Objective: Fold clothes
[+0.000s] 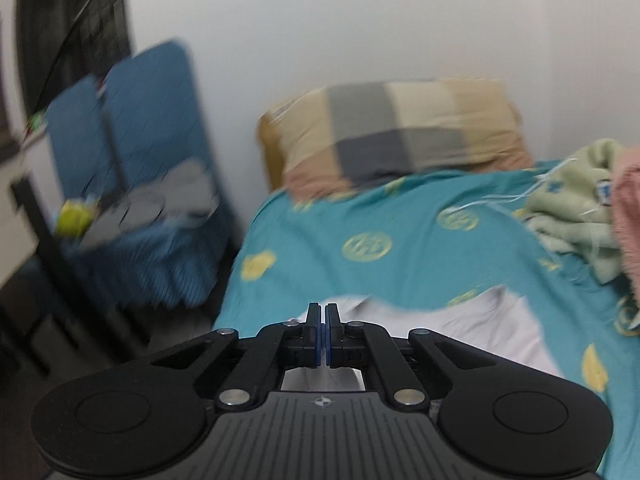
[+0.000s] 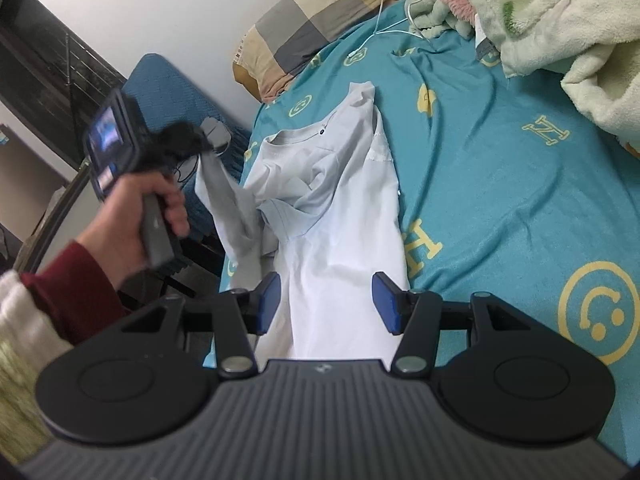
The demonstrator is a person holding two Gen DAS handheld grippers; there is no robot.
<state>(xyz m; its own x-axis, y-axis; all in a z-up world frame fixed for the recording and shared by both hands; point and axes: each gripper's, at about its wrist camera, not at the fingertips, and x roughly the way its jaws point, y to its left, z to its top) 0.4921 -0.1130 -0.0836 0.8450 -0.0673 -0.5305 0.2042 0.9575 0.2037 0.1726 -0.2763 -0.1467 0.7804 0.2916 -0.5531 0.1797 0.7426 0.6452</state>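
The pale shirt (image 2: 340, 208) lies crumpled along the near edge of the teal bed sheet (image 2: 500, 168); the left gripper (image 1: 323, 332) is clamped on a thin hanging part, probably a sleeve, off the bed edge, and the right gripper (image 2: 326, 304) stands open above the body panel, gripping nothing. With nothing pinning the body, a continued left pull may drag the whole garment sideways. The thin fabric may also slip from the closed jaws

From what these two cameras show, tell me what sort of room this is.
Most likely a bedroom in a home. A bed with a teal patterned sheet fills the view, a checked pillow lies at its head against the wall, and a fleece blanket is heaped beside a pale T-shirt spread for folding.
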